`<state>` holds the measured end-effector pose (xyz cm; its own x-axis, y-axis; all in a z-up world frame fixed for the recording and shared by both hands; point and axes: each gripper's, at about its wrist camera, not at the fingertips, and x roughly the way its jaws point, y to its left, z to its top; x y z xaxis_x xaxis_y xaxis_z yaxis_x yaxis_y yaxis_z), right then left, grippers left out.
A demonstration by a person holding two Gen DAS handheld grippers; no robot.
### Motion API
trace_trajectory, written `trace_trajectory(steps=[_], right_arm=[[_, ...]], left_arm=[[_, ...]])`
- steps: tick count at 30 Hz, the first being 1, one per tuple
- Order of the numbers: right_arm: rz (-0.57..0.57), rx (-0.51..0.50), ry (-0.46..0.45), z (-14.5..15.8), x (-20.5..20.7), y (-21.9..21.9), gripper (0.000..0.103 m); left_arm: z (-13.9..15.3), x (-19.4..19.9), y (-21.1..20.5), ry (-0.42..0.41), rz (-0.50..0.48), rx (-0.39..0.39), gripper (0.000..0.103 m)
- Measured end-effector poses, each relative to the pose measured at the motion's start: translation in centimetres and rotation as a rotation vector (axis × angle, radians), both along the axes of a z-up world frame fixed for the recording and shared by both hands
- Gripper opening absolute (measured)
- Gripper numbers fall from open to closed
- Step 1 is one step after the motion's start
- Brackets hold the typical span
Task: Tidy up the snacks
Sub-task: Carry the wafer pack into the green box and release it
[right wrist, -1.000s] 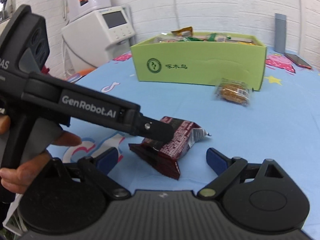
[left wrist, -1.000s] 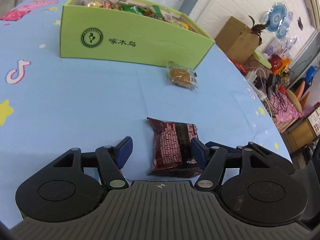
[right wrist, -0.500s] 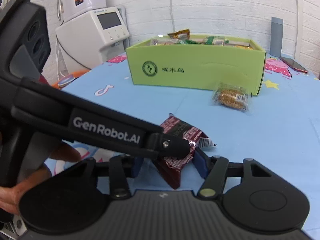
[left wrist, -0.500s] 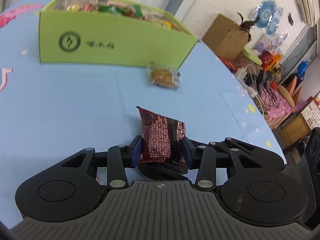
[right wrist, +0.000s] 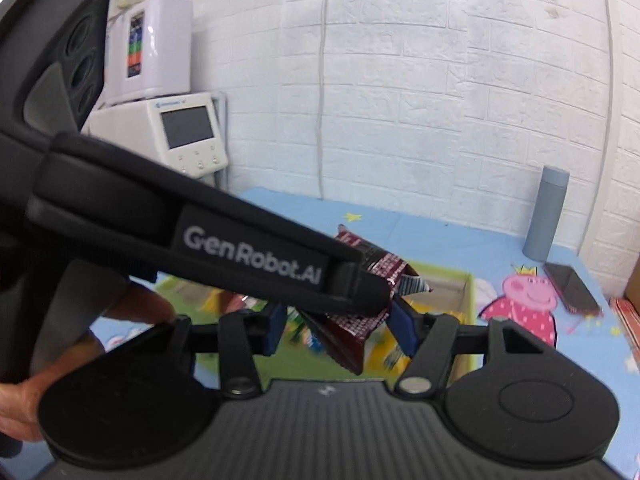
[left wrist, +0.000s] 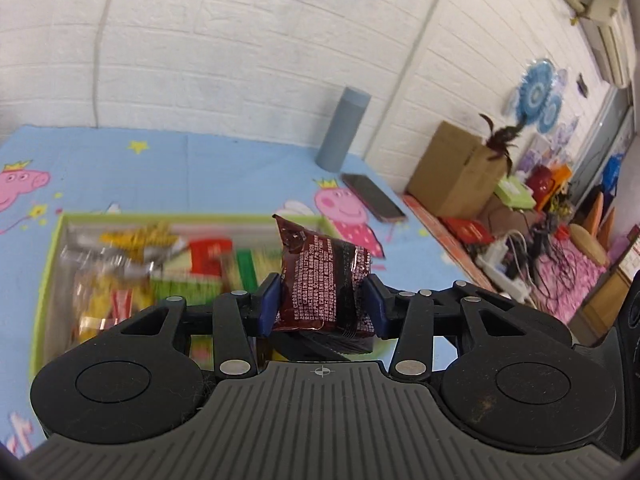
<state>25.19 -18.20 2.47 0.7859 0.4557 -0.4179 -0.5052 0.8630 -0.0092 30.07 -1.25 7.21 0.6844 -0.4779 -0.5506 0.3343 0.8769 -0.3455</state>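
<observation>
The dark red snack packet (left wrist: 322, 280) is pinched upright between the blue pads of the left gripper (left wrist: 321, 306), carried above the green box (left wrist: 44, 280), which already holds many snacks at its 9 o'clock. The right gripper (right wrist: 338, 330) also brackets the packet; whether its jaws press it I cannot tell. Judging by this, only dropping it in remains. Beyond, at 12 o'clock, are the cartoon tablecloth (left wrist: 200, 168), a grey cylinder (left wrist: 344, 128) and a white brick wall (left wrist: 240, 40).

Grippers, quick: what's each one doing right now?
Left gripper: closed on the dark red snack packet, above the green box.
Right gripper: partly open around the packet; contact cannot be told.
</observation>
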Motion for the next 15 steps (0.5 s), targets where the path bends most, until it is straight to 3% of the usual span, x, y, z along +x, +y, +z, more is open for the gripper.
trace_trajectory(steps=[6,9,12,14,15], right_arm=[[-0.026,-0.02,0.096,-2.0,7.9,-0.7,0.068],[-0.03,0.001,0.164,-4.1,10.0,-1.6,0.071],[-0.02,-0.001,0.144,-4.8,9.9,-1.6,0.073],[-0.027,-0.011,0.135,-4.6,9.7,-1.4,0.081],[-0.023,-0.003,0.131,-4.4,9.5,-1.5,0.091]], left_arm=[[-3.2,7.8,-2.1,0.114,-0.017,0.016,0.028],[-5.1,9.1,-3.0,0.139,-0.029,0.039,0.029],[-5.5,8.7,-2.5,0.125,-0.031,0.026,0.03],[-4.9,8.2,-2.0,0.114,-0.034,0.003,0.037],[-4.4,7.7,-1.8,0.097,-0.037,-0.006,0.043]])
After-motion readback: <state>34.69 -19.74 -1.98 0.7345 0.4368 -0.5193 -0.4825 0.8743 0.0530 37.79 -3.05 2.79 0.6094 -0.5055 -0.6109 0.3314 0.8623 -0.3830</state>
